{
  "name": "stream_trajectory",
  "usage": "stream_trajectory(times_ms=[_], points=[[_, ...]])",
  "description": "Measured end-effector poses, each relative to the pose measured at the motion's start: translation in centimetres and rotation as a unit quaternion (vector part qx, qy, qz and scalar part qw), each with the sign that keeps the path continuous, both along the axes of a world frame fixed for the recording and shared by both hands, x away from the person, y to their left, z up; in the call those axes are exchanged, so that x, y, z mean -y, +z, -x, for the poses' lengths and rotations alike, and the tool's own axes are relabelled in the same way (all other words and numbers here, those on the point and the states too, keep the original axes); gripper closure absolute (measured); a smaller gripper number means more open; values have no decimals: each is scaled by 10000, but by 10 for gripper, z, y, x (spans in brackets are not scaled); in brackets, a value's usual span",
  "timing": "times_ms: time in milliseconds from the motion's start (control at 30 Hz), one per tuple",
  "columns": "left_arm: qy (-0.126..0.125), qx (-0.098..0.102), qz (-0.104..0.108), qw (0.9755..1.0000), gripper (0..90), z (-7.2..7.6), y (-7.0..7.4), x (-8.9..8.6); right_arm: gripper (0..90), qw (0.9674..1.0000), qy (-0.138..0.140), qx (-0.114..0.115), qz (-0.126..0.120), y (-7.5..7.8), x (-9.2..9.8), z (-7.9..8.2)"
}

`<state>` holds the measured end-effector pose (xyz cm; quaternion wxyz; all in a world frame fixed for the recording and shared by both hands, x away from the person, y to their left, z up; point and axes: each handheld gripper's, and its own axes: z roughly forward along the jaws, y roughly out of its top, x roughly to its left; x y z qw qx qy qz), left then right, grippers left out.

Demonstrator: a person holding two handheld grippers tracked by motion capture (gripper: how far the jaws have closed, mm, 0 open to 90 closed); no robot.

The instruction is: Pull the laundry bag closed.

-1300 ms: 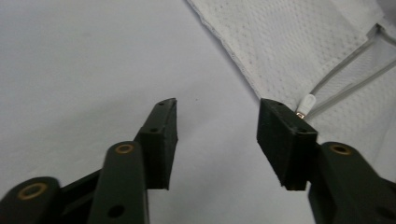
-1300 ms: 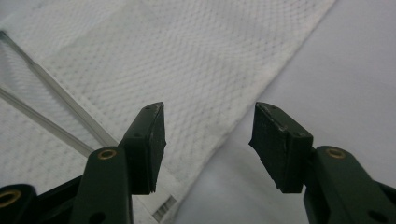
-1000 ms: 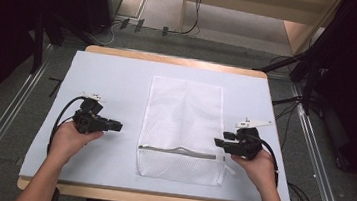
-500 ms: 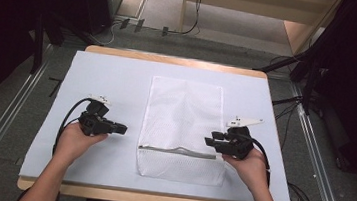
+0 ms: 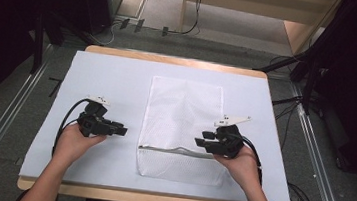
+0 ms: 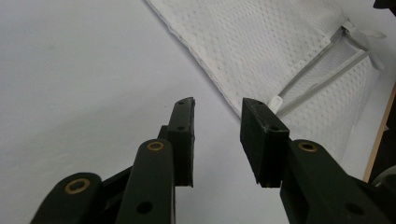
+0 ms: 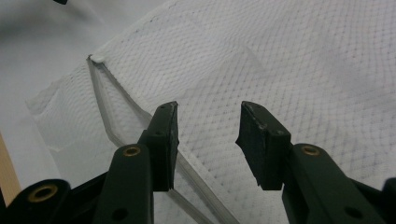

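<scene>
Left gripper (image 5: pixel 122 130) resting low on the pale blue mat (image 5: pixel 118 81), just left of the mesh bag (image 5: pixel 183 116). Jaws just opened, now spread with nothing between; aimed at the bag's left edge near the zipper end, likely set to pin or pinch that side.

Mesh bag flat at mat centre, long axis running away from the person, zipper (image 5: pixel 176 151) crosswise near the near end, pull tab (image 7: pixel 97 59) at one end of the slightly parted zipper.

Right gripper (image 5: pixel 199 143) over the bag's right edge at zipper level, jaws apart, empty, mesh beneath; probably positioned to work the zipper from that side.
</scene>
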<state>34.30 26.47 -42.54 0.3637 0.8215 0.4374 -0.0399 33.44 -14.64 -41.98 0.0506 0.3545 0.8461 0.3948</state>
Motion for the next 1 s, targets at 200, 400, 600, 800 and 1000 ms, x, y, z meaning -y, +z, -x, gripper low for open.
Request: stream_trajectory(times_ms=[200, 400, 600, 800, 1000], points=[[58, -49, 54, 10000, 661, 2, 0, -4, 595, 9999, 104, 55, -2, 4, -14, 1], [98, -87, 27, 9999, 652, 5, 0, -4, 602, 9995, 312, -45, 68, 1, -32, 0], [136, -5, 40, 9999, 667, 8, 2, -6, 631, 9989, 459, -67, -19, 1, -44, -2], [199, -190, 187, 9994, 741, 7, 0, -5, 663, 9975, 703, -36, 18, -1, -57, -4], [81, -233, 237, 9994, 831, 6, -1, -1, 677, 9965, 820, -141, 4, -6, -72, -9]])
